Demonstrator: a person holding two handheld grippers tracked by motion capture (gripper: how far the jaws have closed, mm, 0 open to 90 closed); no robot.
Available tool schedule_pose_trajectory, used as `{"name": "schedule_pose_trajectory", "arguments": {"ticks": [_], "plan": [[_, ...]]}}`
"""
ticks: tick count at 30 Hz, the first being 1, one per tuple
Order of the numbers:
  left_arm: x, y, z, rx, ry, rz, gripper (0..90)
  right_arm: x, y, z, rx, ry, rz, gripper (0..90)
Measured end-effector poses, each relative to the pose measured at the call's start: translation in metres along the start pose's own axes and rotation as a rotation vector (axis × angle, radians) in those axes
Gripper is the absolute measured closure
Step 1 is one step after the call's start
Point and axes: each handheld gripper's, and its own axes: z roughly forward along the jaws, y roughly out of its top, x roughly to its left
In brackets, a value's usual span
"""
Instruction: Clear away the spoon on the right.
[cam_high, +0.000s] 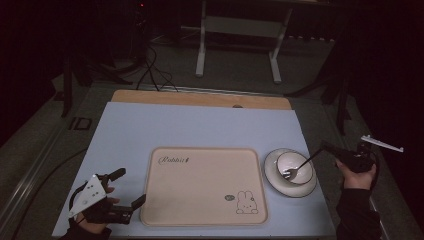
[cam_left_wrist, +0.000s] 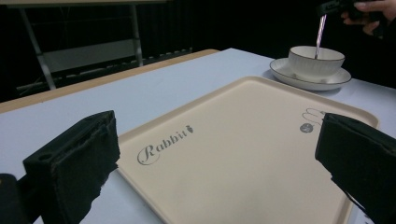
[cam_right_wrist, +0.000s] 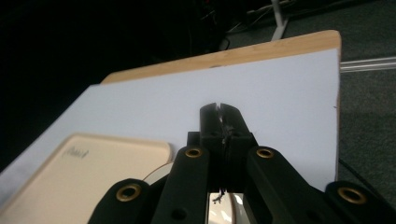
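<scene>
- metal fork (cam_high: 298, 167) tines down in white dark-rimmed bowl (cam_high: 295, 167), handle slanting up-right into right gripper (cam_high: 326, 148), jaws clamped tight on handle end
- bowl sits on matching white saucer (cam_high: 271, 176), just right of beige rabbit-print tray (cam_high: 204, 185), on pale blue mat (cam_high: 200, 127)
- left gripper (cam_high: 131, 189) jaws wide, nothing between them, at tray's left edge, well apart from fork

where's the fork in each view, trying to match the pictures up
High view: the fork is at right, tines down in the bowl, handle slanting up to the right gripper.
Left gripper view: top right, its handle stands up out of the bowl.
Right gripper view: low in the middle, a sliver of metal under the shut jaws.
Shared landmark: the beige tray beside the bowl.
</scene>
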Motion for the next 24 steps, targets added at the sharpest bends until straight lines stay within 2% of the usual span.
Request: {"name": "schedule_pose_trajectory", "arguments": {"ticks": [5,24], "plan": [[0.0,0.0,-0.001,0.002,-0.001,0.0,0.0,0.011,0.011,-0.001,0.019,-0.029,-0.066,89.6],[-0.001,0.0,-0.001,0.003,-0.002,0.001,0.0,0.055,0.055,-0.013,0.063,0.032,-0.241,89.7]]}}
